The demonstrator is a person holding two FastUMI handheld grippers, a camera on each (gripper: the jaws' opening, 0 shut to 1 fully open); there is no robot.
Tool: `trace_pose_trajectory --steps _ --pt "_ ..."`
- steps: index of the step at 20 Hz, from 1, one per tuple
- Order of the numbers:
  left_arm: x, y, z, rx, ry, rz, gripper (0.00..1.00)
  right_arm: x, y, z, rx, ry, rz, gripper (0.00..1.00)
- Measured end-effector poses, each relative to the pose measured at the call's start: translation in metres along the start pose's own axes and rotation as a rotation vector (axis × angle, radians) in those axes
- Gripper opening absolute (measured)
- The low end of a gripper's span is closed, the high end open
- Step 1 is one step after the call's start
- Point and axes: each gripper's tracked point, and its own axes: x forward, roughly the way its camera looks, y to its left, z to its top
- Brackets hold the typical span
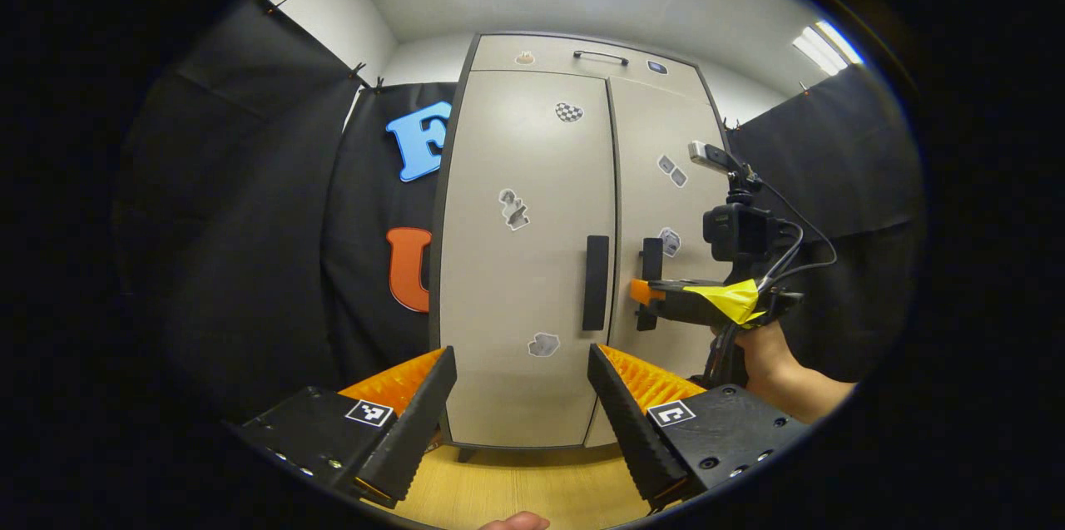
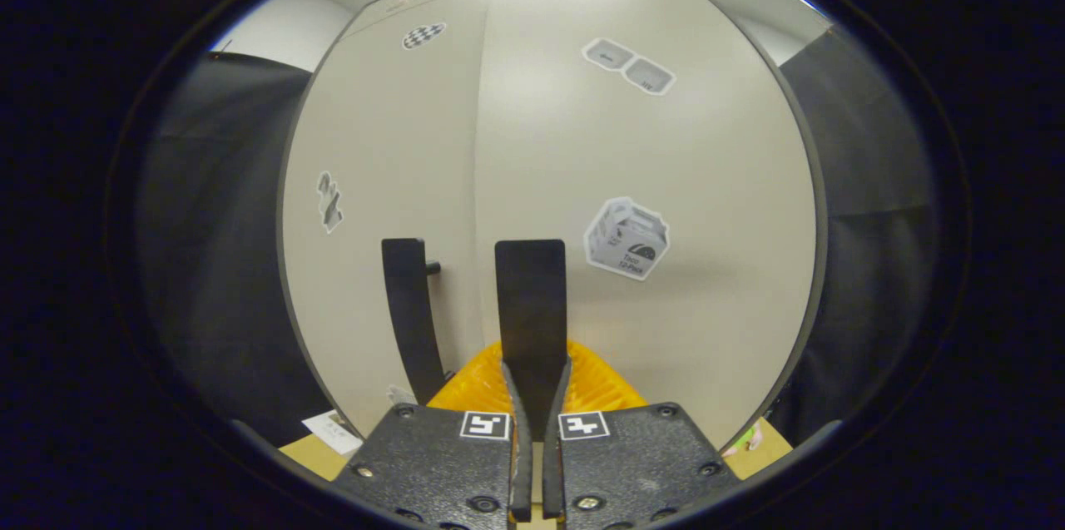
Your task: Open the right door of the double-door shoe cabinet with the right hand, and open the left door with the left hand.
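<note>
Right now, through the left gripper view, I see the shoe cabinet [image 1: 532, 264] standing straight ahead with both doors shut flush. My left gripper [image 1: 522, 397] hangs spread wide at 6 o'clock with nothing between its fingers, well short of the left door [image 1: 524, 180]; I judge it is waiting its turn, already lined up below the left door handle [image 1: 596, 282], which stands upright just past centre. Out at 3 o'clock the other gripper, held in a person's hand [image 1: 770, 347], reaches in level to the right door handle [image 1: 651, 272], its tip at the handle's lower part; from this angle I cannot tell how firmly it grips. A few stickers dot both doors, and the wooden floor [image 1: 532, 488] shows at 6 o'clock beneath the cabinet. Switching to the right gripper view, the right door [image 2: 666, 180] sits very close in front of me. My right gripper [image 2: 532, 430] sits at 6 o'clock with its fingers drawn nearly together, and the right door handle rises dark from between them toward centre, so I read it as pinched on that handle, low down, ready to swing the door outward. The left door handle stands just beside it at 8 o'clock, untouched. The seam between the doors runs up toward 12 o'clock with no gap, so by my estimate the pull has not yet begun.
</note>
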Motion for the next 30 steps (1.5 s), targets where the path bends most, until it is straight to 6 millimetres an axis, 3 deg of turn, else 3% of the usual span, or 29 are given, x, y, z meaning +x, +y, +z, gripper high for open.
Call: trace_pose_trajectory --steps 6,15,23,30 --pt "-0.001 -0.005 -0.006 0.01 0.015 -0.001 0.95 -0.046 -0.006 -0.002 0.01 0.013 0.1 0.08" --pt "0.001 -0.001 -0.007 0.018 0.012 0.018 0.95 -0.093 -0.025 -0.006 -0.013 0.019 0.155 0.08" --pt "0.015 -0.007 -0.013 -0.004 0.023 0.017 0.95 -0.145 -0.061 -0.005 -0.017 0.016 0.122 0.07" --pt "0.025 -0.017 -0.026 -0.015 0.057 -0.012 0.95 -0.178 -0.098 -0.003 -0.022 0.005 0.035 0.08"
